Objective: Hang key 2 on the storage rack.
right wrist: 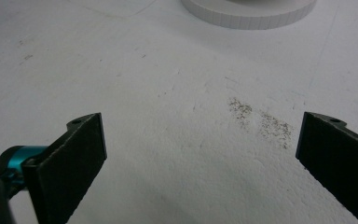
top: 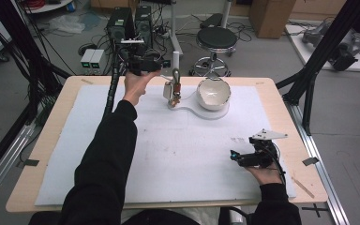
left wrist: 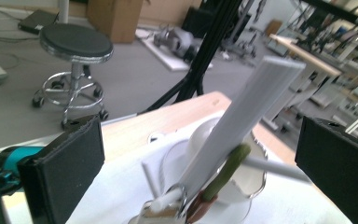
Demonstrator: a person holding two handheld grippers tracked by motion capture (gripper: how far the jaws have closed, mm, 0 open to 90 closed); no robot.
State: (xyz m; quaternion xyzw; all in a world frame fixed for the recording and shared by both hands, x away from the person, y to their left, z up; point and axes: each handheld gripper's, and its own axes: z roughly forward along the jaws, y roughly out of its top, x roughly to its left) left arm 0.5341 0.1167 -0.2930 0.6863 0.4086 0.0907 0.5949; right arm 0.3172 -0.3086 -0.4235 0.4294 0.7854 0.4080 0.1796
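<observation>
At the far side of the table a small metal holder [top: 173,92] stands on a white base [top: 201,112] next to a tilted white bowl [top: 213,93]. A white flat stick [top: 175,59] rises from the holder. In the left gripper view this stick [left wrist: 247,121] leans between the wide jaws, touching neither pad, with a green-handled utensil [left wrist: 226,173] beside it. My left gripper [top: 159,63] [left wrist: 198,140] is open just left of the holder. My right gripper [top: 234,157] [right wrist: 200,130] rests open over the bare white mat at the front right, holding nothing.
A white mat [top: 168,154] covers most of the wooden table [top: 51,140]. A black stool [top: 215,40] stands behind the table. Black frame struts [top: 309,79] rise at the right edge, and cables and boxes lie on the floor beyond.
</observation>
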